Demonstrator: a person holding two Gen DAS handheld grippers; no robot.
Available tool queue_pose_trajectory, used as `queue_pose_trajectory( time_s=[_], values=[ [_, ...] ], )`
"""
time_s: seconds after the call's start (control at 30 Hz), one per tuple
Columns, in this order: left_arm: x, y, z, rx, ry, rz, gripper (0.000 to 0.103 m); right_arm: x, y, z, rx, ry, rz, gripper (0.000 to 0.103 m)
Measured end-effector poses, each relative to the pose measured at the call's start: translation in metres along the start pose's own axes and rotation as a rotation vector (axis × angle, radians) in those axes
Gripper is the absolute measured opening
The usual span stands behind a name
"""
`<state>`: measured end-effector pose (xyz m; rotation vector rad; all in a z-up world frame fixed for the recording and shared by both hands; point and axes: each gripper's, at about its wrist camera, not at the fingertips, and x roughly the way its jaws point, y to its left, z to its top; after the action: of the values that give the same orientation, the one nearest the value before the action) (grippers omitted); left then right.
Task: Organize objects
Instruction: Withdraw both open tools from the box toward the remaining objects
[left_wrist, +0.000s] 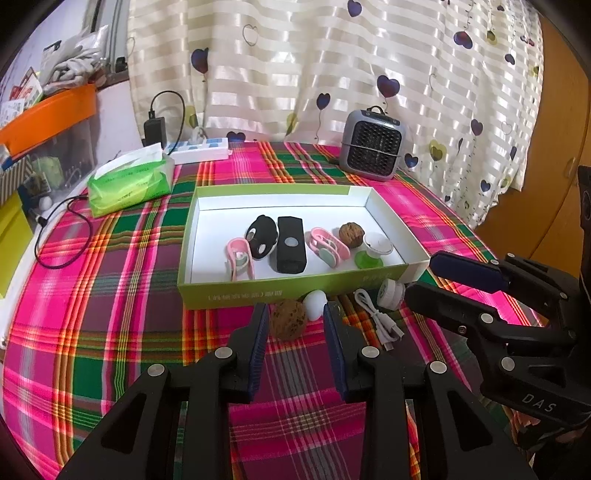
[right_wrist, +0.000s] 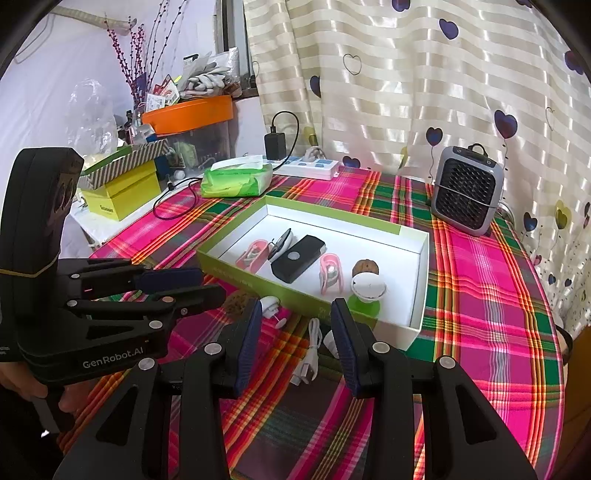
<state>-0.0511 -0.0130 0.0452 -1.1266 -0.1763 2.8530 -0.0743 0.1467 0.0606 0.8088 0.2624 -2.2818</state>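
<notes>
Both tongs empty and parted, left tongs (right_wrist: 212, 282) marked "GenRobot.AI", right tongs (left_wrist: 421, 273) marked "DAS".

Both wrist cams look fwd and down, close over the tablecloth (left_wrist: 110, 295), L from left, R from right, sharing the green box (left_wrist: 258, 291) (right_wrist: 417, 295).

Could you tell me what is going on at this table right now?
A person holding a gripper in each hand is sorting small items into a shallow green box on the plaid tablecloth. Both the left gripper and right gripper are open and empty, hovering before the box. Inside already lie two pink clips, a black case and a walnut. Another walnut, a white egg-shaped piece and a white cable are outside.
</notes>
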Motion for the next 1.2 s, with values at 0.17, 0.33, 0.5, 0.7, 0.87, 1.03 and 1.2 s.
queue_pose_trajectory(
  time_s=[0.17,0.33,0.5,0.7,0.87,1.03,1.2],
  values=[
    [-0.001,0.0,-0.005,-0.006,0.001,0.002,0.029,-0.003,0.002,-0.004,0.001,0.001,0.002,0.04],
    [-0.002,0.001,-0.013,-0.017,0.009,0.0,0.029,-0.003,0.002,-0.005,0.002,0.003,0.003,0.04],
    [-0.001,0.003,-0.011,-0.018,0.01,-0.001,0.029,-0.003,0.002,-0.007,0.001,0.005,0.003,0.04],
    [-0.001,0.003,-0.011,-0.018,0.011,-0.001,0.029,-0.003,0.002,-0.009,0.001,0.007,0.005,0.04],
    [0.0,0.004,-0.013,-0.026,0.02,-0.005,0.029,-0.003,0.002,-0.01,0.005,0.01,0.006,0.04],
    [0.003,0.007,-0.017,-0.037,0.032,-0.012,0.029,-0.001,-0.001,-0.013,0.017,0.02,0.006,0.04],
    [0.005,0.01,-0.016,-0.043,0.041,-0.013,0.029,0.001,-0.003,-0.014,0.022,0.026,0.01,0.04]
  ],
)
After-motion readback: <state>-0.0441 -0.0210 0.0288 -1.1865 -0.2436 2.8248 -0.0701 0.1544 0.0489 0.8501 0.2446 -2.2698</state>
